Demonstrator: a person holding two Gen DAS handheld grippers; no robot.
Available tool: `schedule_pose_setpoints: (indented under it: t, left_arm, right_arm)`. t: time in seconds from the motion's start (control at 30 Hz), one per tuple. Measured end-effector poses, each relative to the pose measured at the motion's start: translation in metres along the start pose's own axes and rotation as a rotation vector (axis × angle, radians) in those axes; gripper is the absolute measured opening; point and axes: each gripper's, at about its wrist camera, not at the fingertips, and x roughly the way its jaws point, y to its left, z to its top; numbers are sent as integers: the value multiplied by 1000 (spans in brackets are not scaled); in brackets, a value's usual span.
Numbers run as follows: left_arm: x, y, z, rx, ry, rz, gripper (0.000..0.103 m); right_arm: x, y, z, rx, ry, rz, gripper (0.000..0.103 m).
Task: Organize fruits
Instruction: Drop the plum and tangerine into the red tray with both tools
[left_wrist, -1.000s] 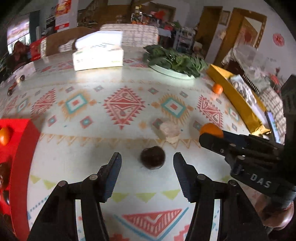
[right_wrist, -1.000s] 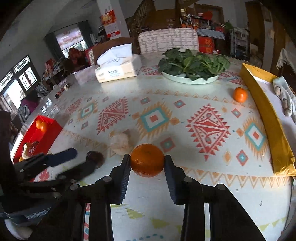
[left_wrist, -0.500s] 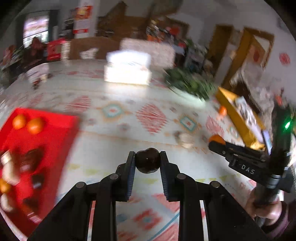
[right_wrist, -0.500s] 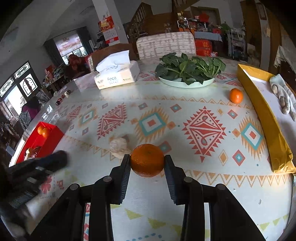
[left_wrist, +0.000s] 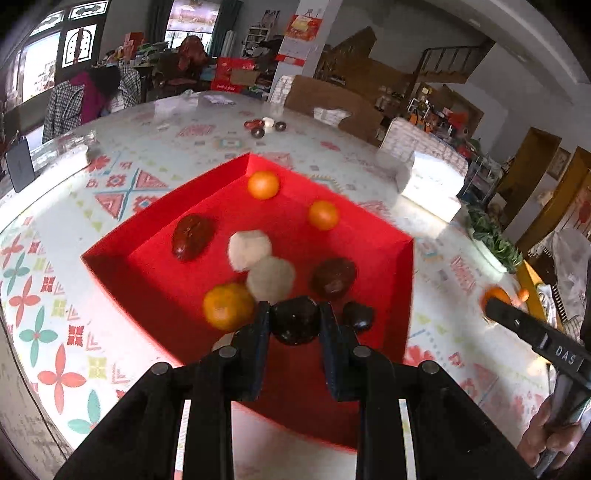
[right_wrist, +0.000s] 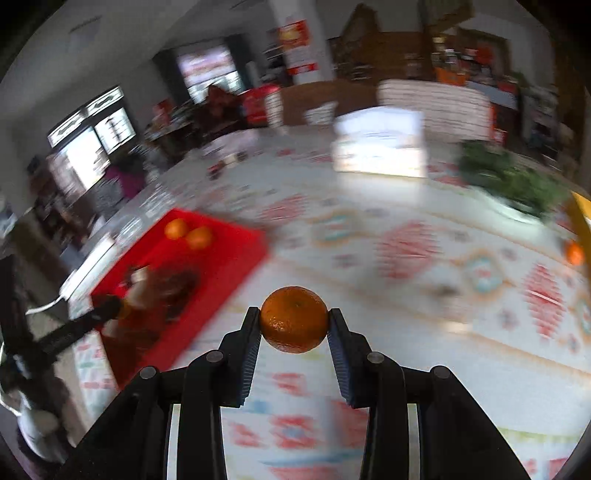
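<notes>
In the left wrist view, the left tongs (left_wrist: 294, 325) sit at the bottom centre of the frame, pinching a small dark, nearly black round fruit (left_wrist: 294, 324) between their two black pads, held above the near part of a shallow red square tray (left_wrist: 122, 254). Just beyond the pads, inside the tray, lie a round orange tangerine (left_wrist: 228, 305) to the left, a second small black fruit (left_wrist: 357, 314) to the right, and a pale whitish round fruit (left_wrist: 270, 279) between them. Further in lie a dark brown wrinkled fruit (left_wrist: 333, 277), another whitish fruit (left_wrist: 249, 250) touching the first, and a reddish-brown oblong fruit (left_wrist: 192, 235) toward the left. Two smaller orange tangerines (left_wrist: 263, 184) rest near the tray's far corner, apart from each other. The tray sits on a counter covered with a white cloth printed in red, teal and orange patterns (left_wrist: 48, 258). At the right edge of this frame the right tongs (left_wrist: 496, 306) appear, blurred, with an orange fruit at their tip. In the right wrist view, the right tongs (right_wrist: 294, 325) at bottom centre clamp a glossy orange tangerine (right_wrist: 294, 319) above the patterned cloth, well to the right of the red tray, which lies at the middle left, blurred. Far off on the counter stand a white tissue box (right_wrist: 378, 146) and a plate of dark leafy greens (right_wrist: 513, 184) at the upper right.
</notes>
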Motion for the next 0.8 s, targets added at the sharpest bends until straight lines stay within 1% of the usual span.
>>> schedule_pose_setpoints:
  t: [0.1,0.2,0.3,0.33,0.37,0.43,0.47,0.5,0.53,0.6,0.73,0.8]
  left_arm:
    - [3,6,-1,-6,6,-14,25]
    - [1,13,0,-8,2,-30,25]
    - [-3,18,1,-20,-3,-50,29]
    - [-4,20,1,-27,-7,-56,35]
    - [-7,23,2,-33,-14,-57,45]
    - [-12,27,3,-38,-31,-58,49]
    - [-14,28,4,-41,-37,-62,49]
    - [-16,30,5,-44,-42,-68,50]
    - [-19,31,6,-47,-48,-73,51]
    - [-24,30,6,-47,-59,-76,54]
    - [-30,28,5,-47,-63,-83,56]
    - [-33,25,4,-45,-64,-86,56]
  right_arm:
    - [28,40,12,-68,39,22,40]
    - [53,67,20,-119,73,19,40]
    - [74,80,22,-137,106,8,40]
    - [80,81,24,-139,114,6,40]
    - [85,83,24,-141,122,5,40]
    - [92,85,27,-127,122,-9,40]
    - [93,85,28,-120,114,-8,41]
    - [93,86,29,-118,105,-10,47]
    - [92,86,30,-119,97,-17,56]
    - [85,86,31,-125,67,-31,63]
    - [69,83,32,-114,36,-49,64]
    - [59,78,31,-95,24,-43,64]
